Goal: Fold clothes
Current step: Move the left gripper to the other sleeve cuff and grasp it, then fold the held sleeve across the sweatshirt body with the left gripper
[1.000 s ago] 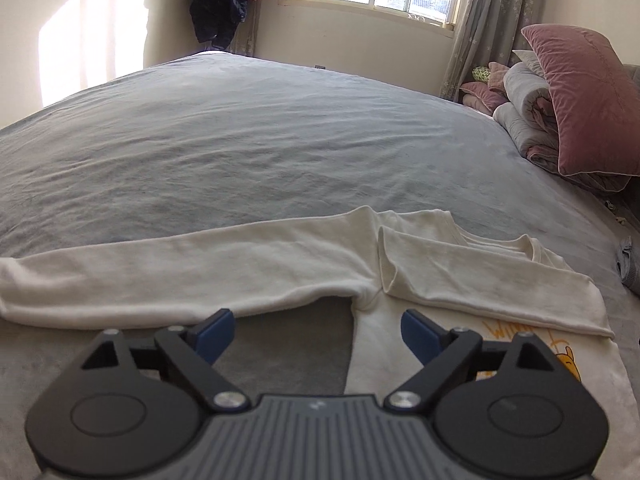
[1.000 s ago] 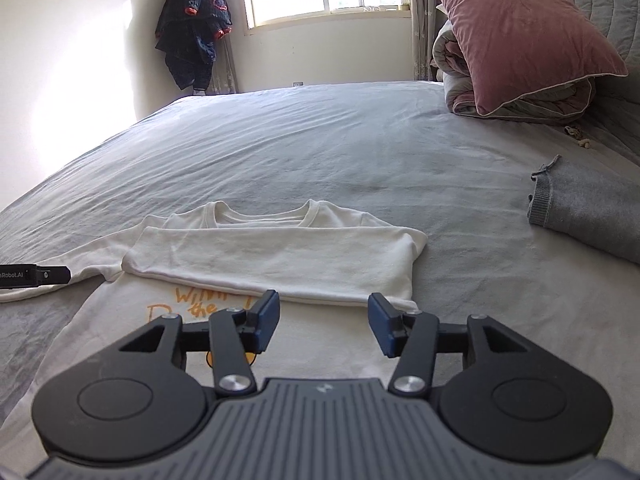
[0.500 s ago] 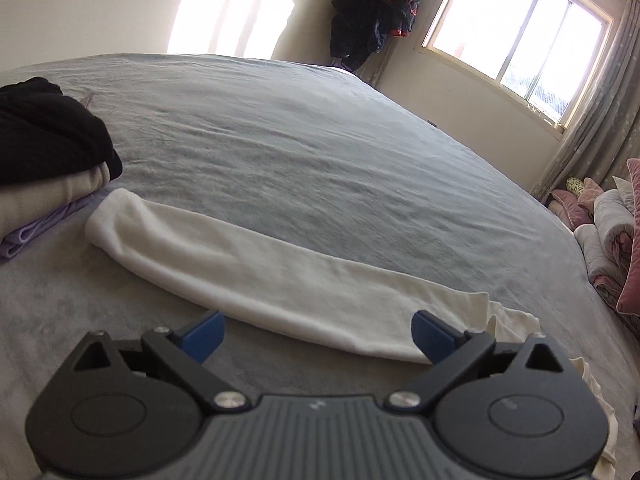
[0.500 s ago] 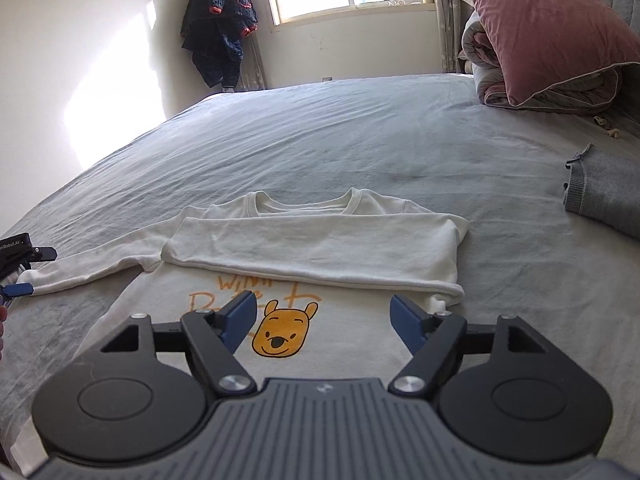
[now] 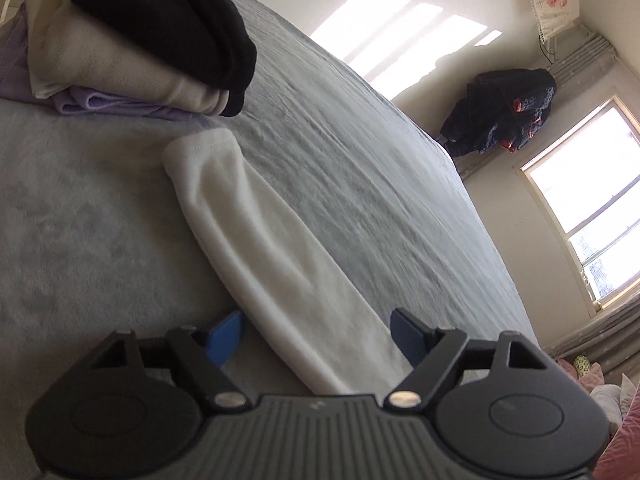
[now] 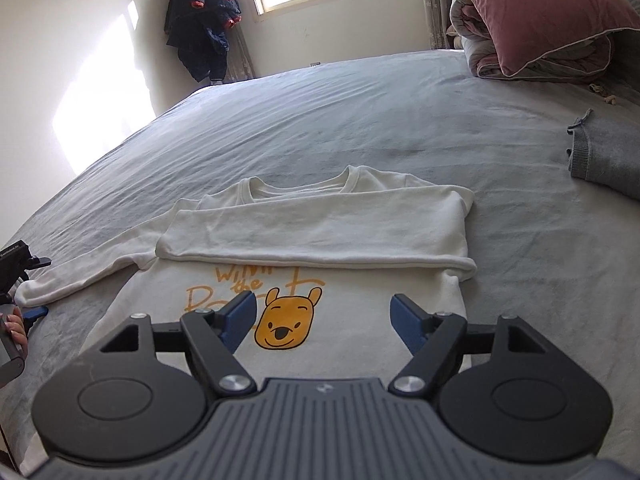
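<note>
Left gripper point(image 5: 316, 334): jaws apart and just been narrowing, straddling the outstretched sleeve point(image 5: 260, 236), not yet pinching.
Right gripper point(image 6: 322, 318): jaws apart, empty, over the white bear-print sweatshirt point(image 6: 320, 236) on the bed point(image 6: 360, 120).
Advice: grip nearer the cuff, carry it across the chest.
Hidden: pad contact underneath; folded pile point(image 5: 132, 40) cut off.

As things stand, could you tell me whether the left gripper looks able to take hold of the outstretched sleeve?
Probably yes. The left gripper has been closing and its jaws straddle the white sleeve, which lies flat on the grey bedspread with nothing over it; the pads do not yet press.
</note>
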The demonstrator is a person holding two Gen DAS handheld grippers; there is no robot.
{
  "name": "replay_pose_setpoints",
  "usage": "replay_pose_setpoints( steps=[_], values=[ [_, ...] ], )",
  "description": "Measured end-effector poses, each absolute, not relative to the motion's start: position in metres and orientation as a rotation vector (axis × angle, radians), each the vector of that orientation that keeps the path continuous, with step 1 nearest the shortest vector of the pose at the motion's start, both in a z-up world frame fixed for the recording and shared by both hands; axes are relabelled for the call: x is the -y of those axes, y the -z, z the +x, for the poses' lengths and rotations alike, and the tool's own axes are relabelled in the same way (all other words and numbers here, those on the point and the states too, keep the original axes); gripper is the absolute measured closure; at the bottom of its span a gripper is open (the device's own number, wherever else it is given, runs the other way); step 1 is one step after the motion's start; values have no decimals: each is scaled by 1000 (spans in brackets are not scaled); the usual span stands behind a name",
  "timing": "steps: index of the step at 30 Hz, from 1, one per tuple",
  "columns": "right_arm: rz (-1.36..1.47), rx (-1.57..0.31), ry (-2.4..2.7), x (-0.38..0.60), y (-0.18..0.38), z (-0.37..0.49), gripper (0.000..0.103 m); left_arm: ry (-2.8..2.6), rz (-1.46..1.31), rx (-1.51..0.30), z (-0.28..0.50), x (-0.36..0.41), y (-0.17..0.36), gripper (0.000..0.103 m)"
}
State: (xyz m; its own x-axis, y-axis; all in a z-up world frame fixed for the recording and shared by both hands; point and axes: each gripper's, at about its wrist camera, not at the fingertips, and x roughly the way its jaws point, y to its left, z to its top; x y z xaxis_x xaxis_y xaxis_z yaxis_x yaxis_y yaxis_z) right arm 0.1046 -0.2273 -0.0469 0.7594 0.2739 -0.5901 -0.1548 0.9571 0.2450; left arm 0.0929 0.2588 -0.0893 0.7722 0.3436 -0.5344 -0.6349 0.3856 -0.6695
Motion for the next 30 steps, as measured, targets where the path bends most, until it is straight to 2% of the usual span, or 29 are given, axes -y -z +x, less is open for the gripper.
replay_pose_setpoints(
  steps=[2,4,7,20,30],
  values=[
    [185,-671,-234,228,47,105,26,-705,-1030,-301,96,-265,92,47],
    [185,-671,-232,228,47,105,26,-756,-1062,-284,97,-270,94,79],
    [183,-672,-232,229,48,106,26,-741,-1074,-254,99,-268,92,92],
    [192,-662,-233,234,46,106,26,-487,-907,-184,121,-201,38,95],
    [226,-650,-211,244,41,106,26,-277,-820,-230,149,-127,15,95]
  ],
)
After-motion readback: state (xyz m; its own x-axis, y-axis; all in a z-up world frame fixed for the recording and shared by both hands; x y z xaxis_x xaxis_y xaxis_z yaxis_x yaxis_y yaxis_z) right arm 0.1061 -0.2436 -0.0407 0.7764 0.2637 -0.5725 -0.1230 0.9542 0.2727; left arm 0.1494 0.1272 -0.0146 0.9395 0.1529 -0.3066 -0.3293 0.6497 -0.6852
